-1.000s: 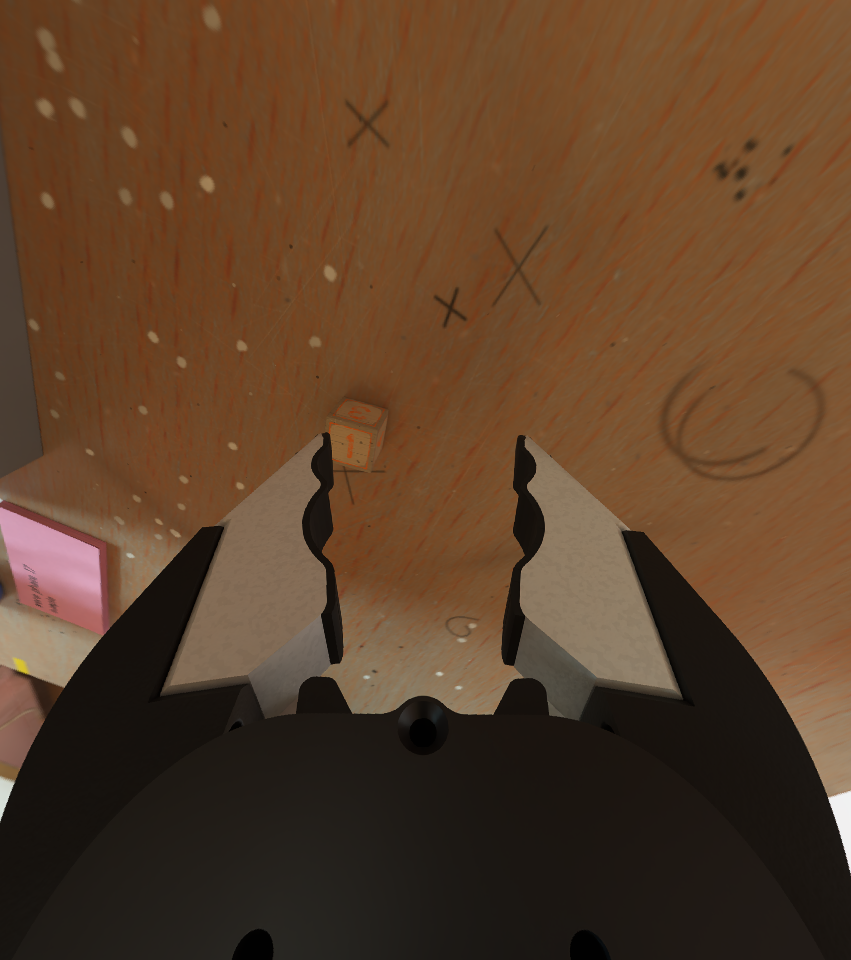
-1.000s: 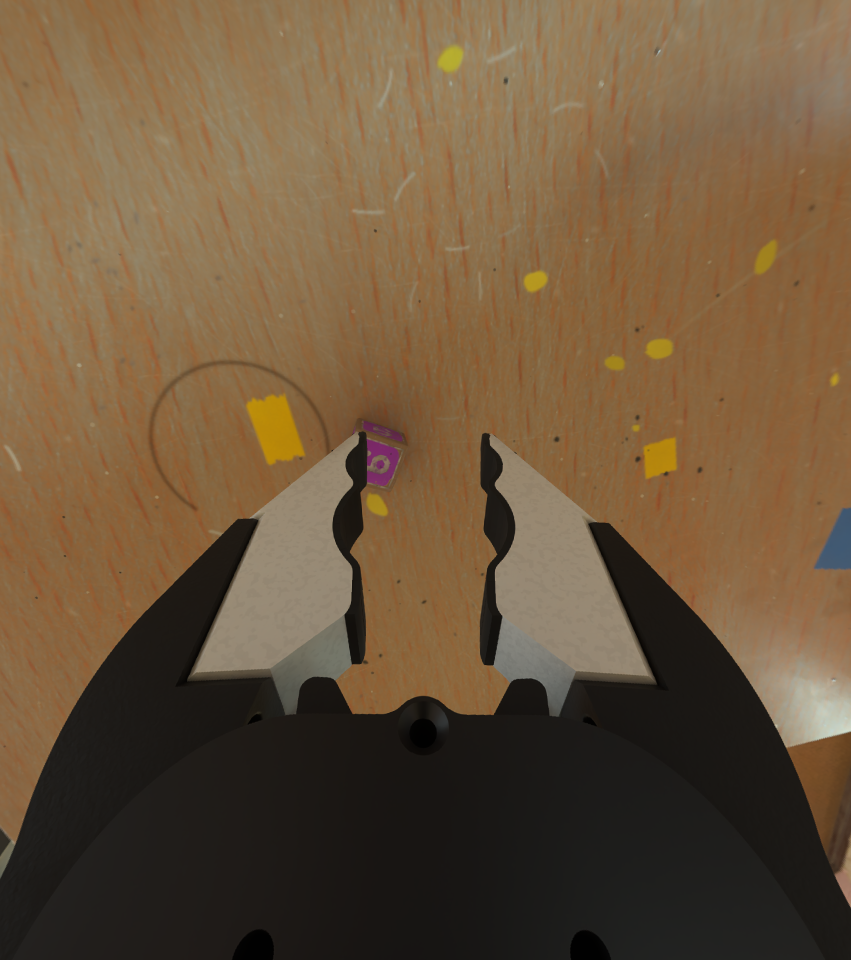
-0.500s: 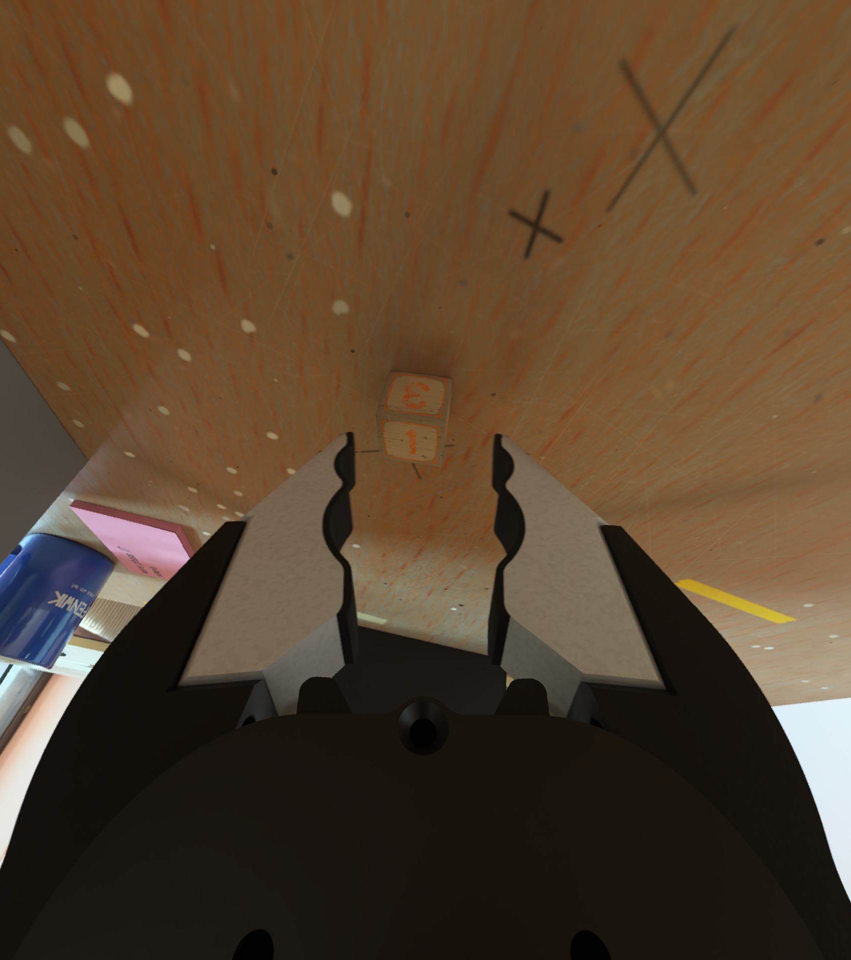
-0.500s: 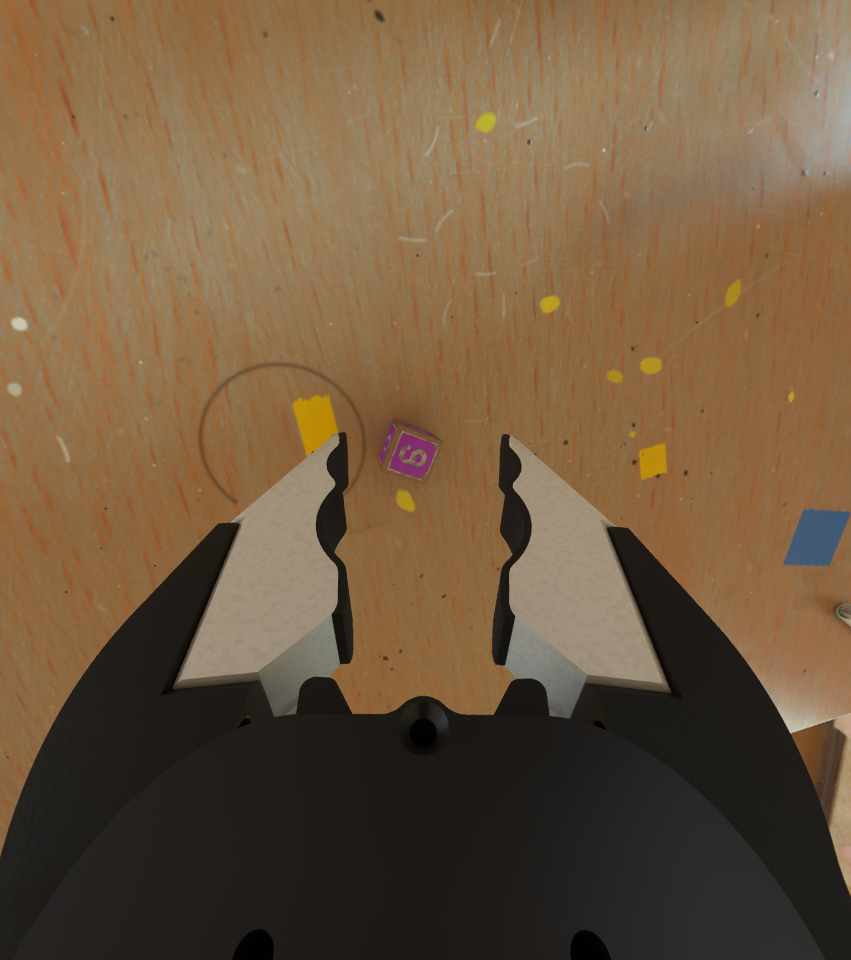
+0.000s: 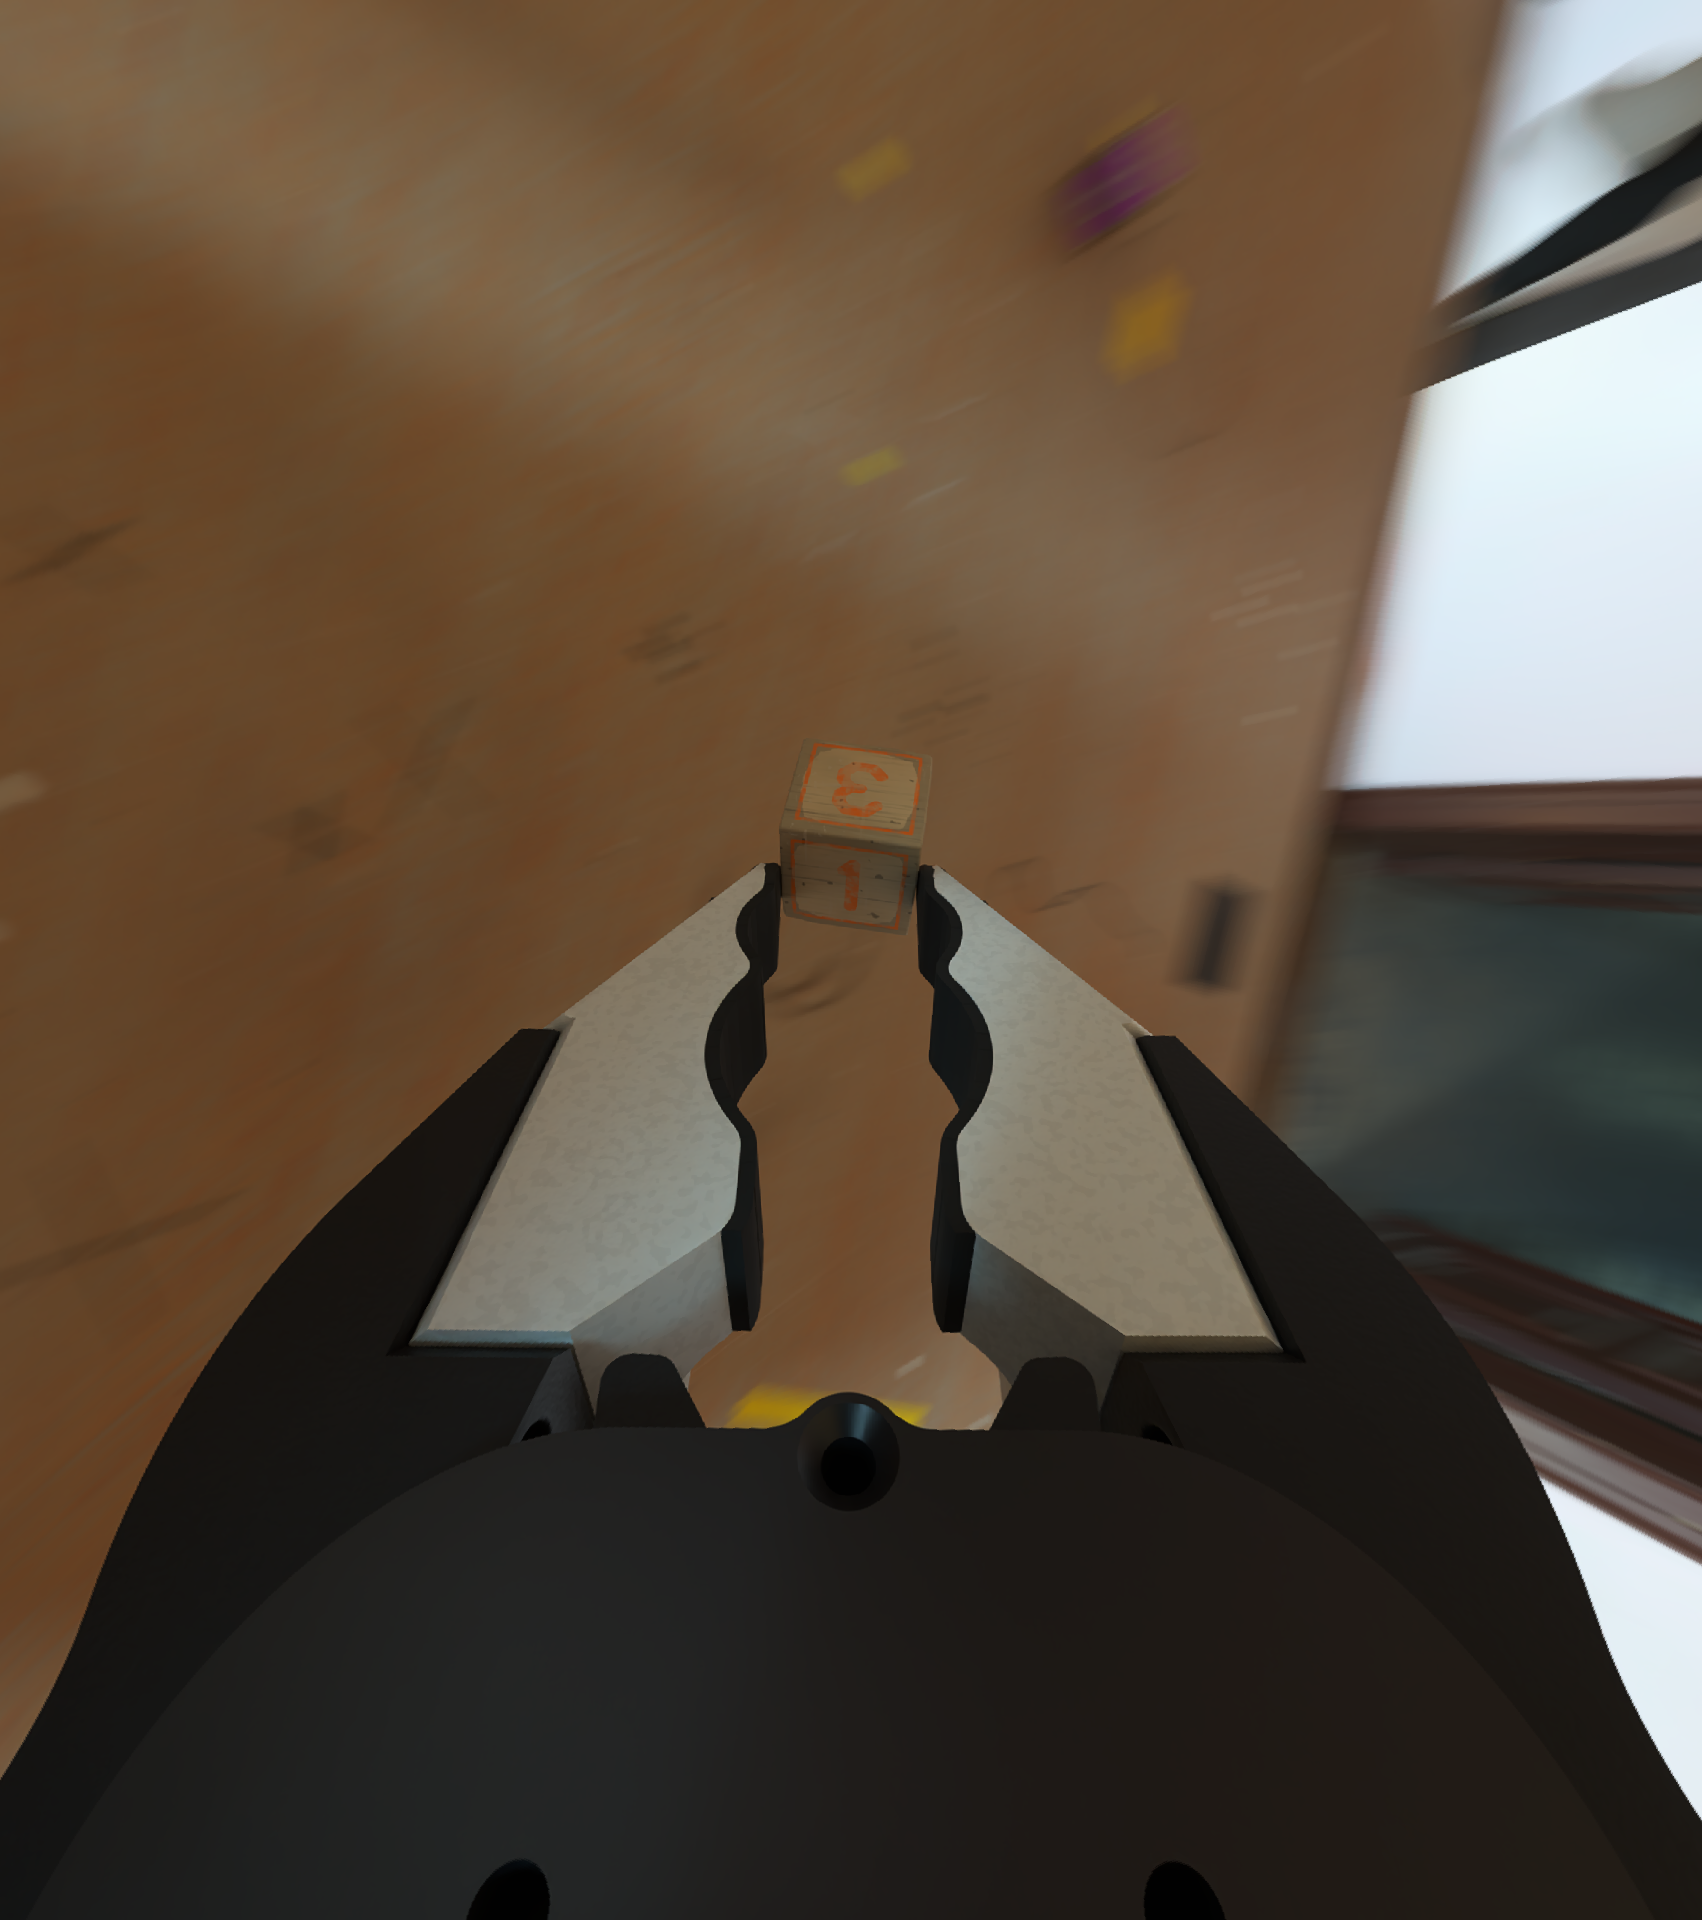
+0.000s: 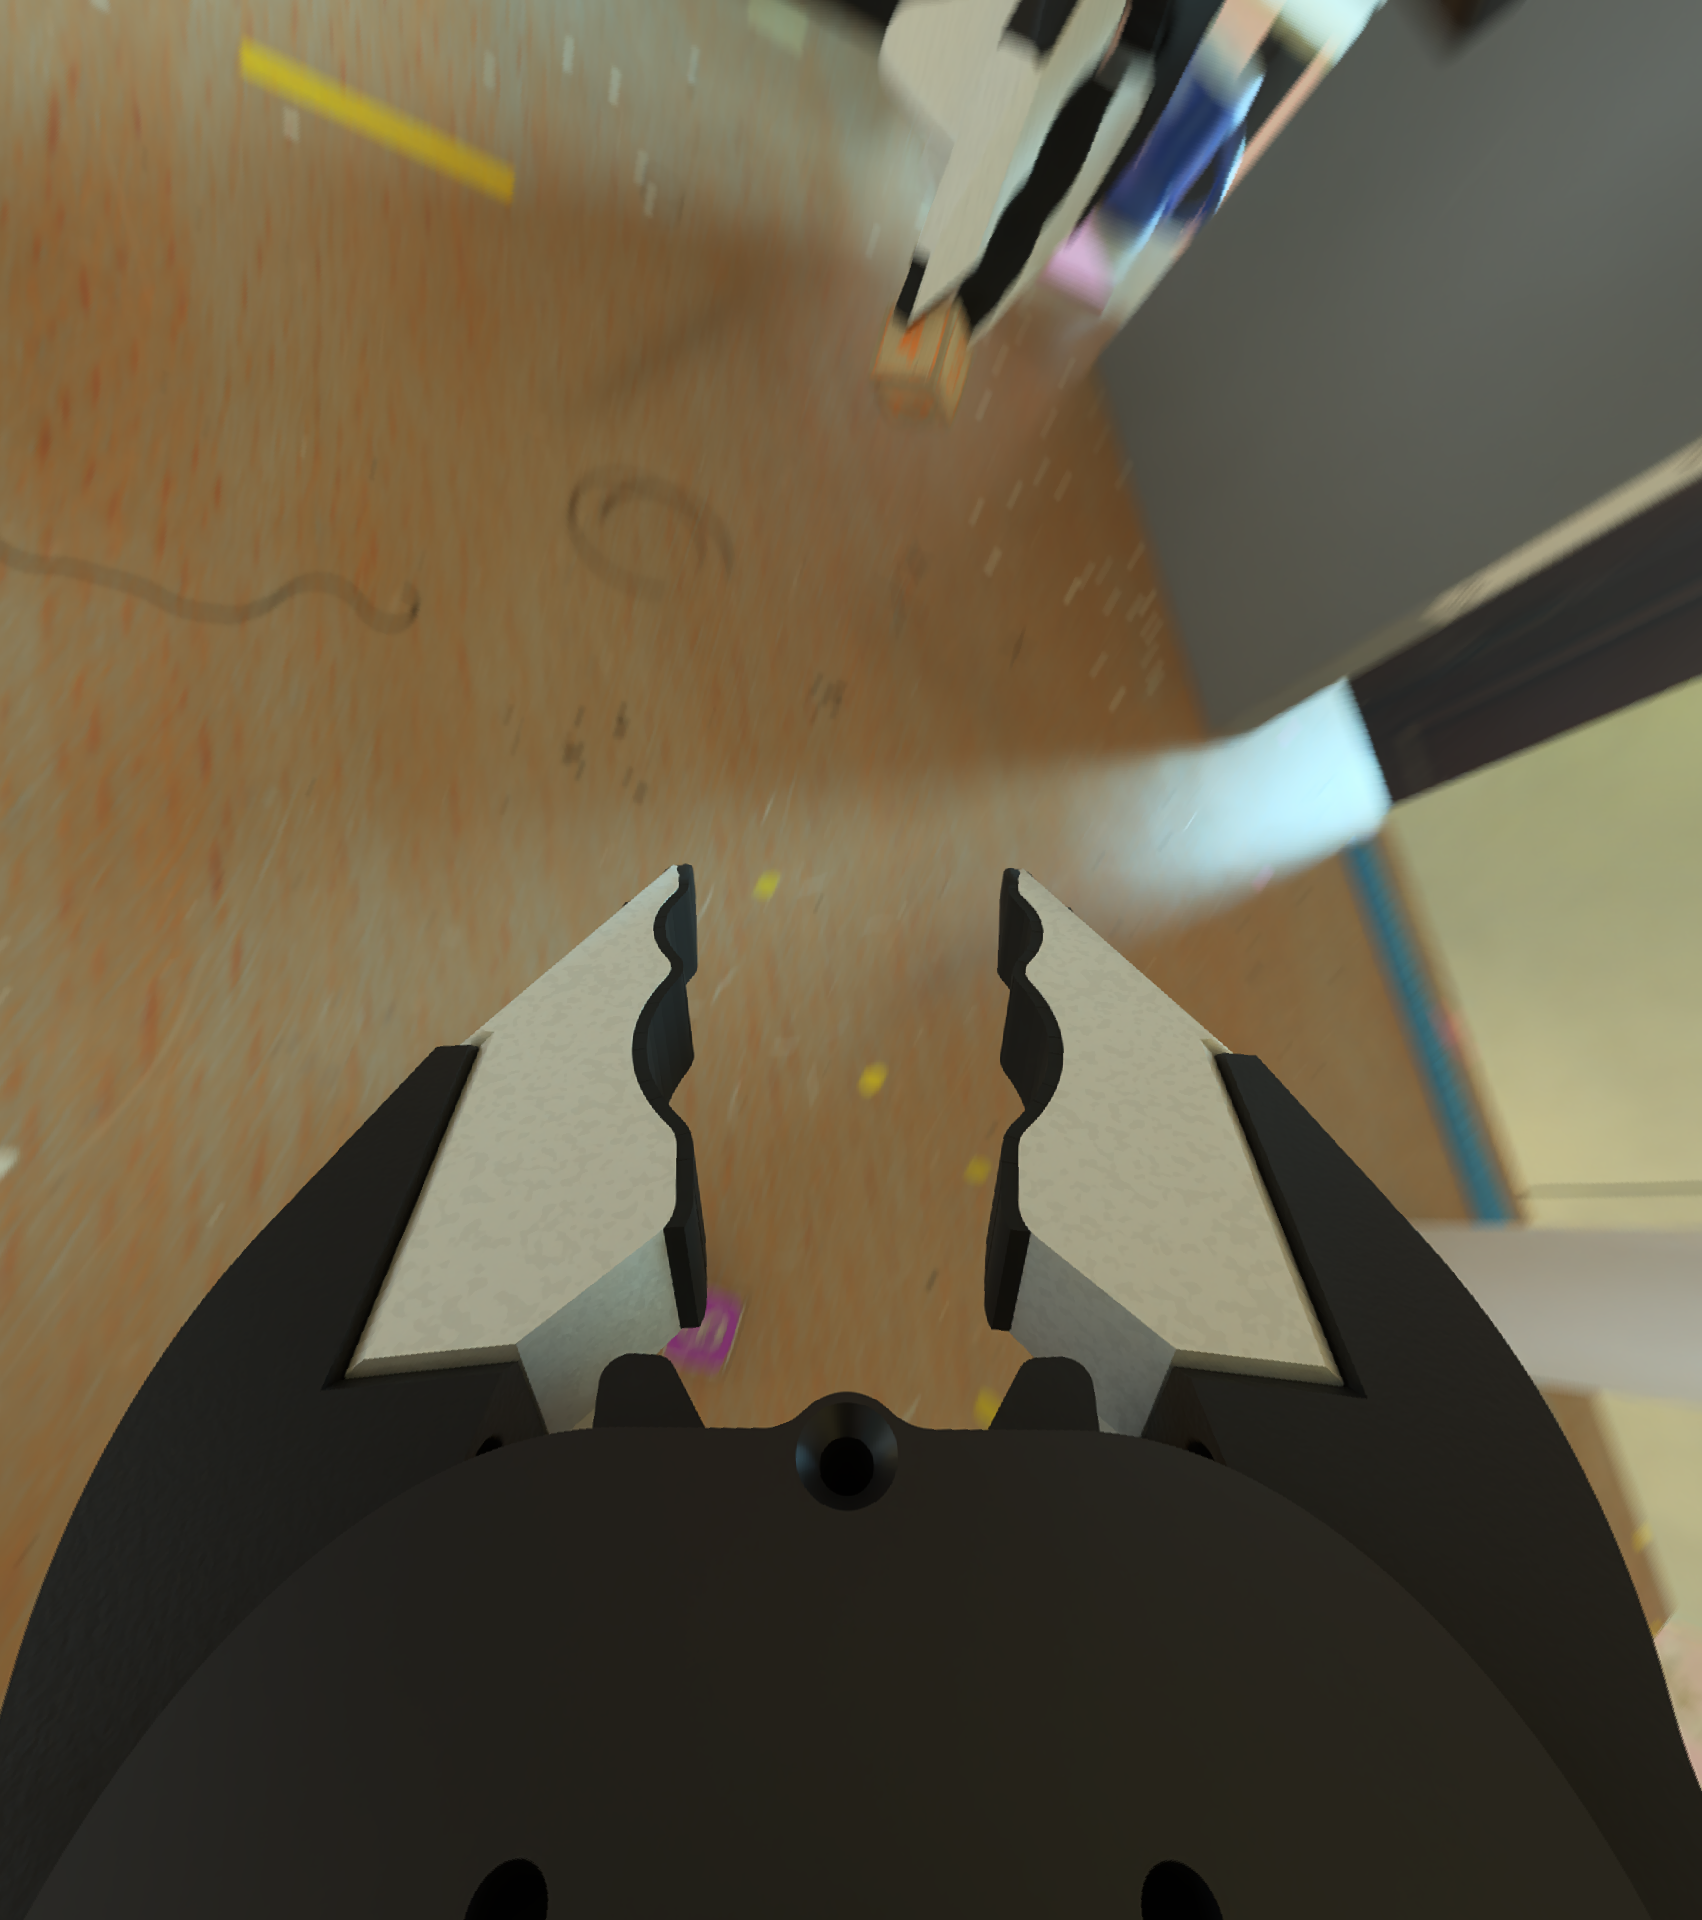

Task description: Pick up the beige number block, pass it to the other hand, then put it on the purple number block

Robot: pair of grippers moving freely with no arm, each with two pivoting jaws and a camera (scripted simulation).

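Note:
My left gripper [image 5: 849,883] is shut on the beige number block [image 5: 857,821], pinched at the fingertips and held above the wooden table [image 5: 411,520]. The purple number block [image 5: 1122,187] lies blurred on the table at the far upper right of the left wrist view. In the right wrist view my right gripper [image 6: 845,894] is open and empty above the table. The purple block [image 6: 707,1340] shows low between its fingers, near the left finger's base. The left gripper [image 6: 992,177] with the beige block [image 6: 925,364] shows blurred at the top of that view.
The table edge [image 5: 1387,623] runs down the right of the left wrist view, with a dark-framed window or panel beyond. In the right wrist view a grey wall [image 6: 1449,364] and a dark bar lie past the table's right edge. Yellow tape marks dot the wood.
My left gripper has closed on the beige block, lifted it off the table and swung round. My right gripper has turned away from the purple block and now faces the left gripper.

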